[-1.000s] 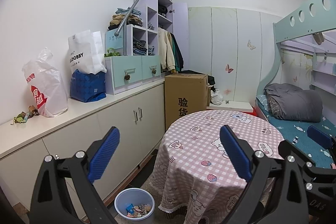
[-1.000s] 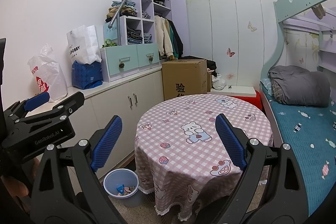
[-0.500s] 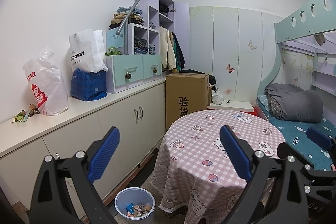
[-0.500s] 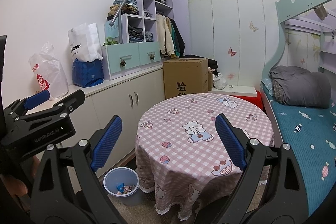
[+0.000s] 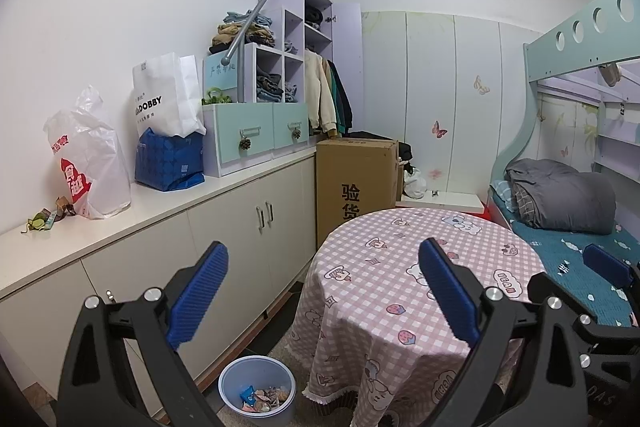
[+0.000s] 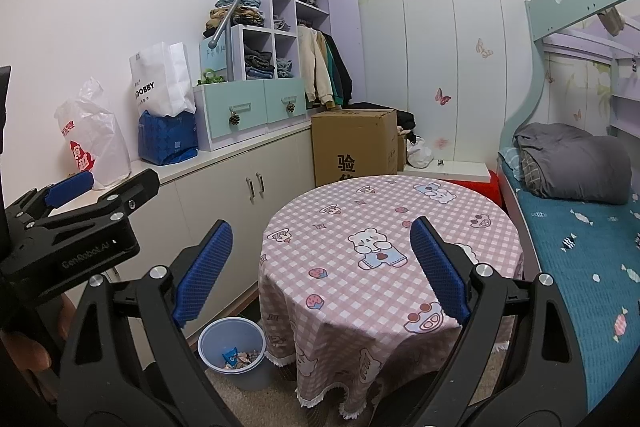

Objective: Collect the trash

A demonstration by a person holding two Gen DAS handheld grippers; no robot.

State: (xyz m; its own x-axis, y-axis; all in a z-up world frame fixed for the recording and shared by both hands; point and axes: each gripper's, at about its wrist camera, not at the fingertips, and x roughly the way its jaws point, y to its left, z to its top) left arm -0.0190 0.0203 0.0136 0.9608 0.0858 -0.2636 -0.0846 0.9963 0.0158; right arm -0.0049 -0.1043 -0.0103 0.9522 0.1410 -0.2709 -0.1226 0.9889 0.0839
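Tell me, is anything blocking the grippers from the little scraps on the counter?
Nothing visible does. The scraps lie in the open on the counter, beside the white plastic bag. The left gripper and right gripper are both open, empty and well back from them.

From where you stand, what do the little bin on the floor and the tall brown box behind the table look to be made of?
The bin looks like thin plastic, pale blue and slightly see-through: light passes through its smooth wall and rim. The box looks like plain corrugated cardboard, matt brown with a taped top seam and printed black characters. Neither can be confirmed by touch here.
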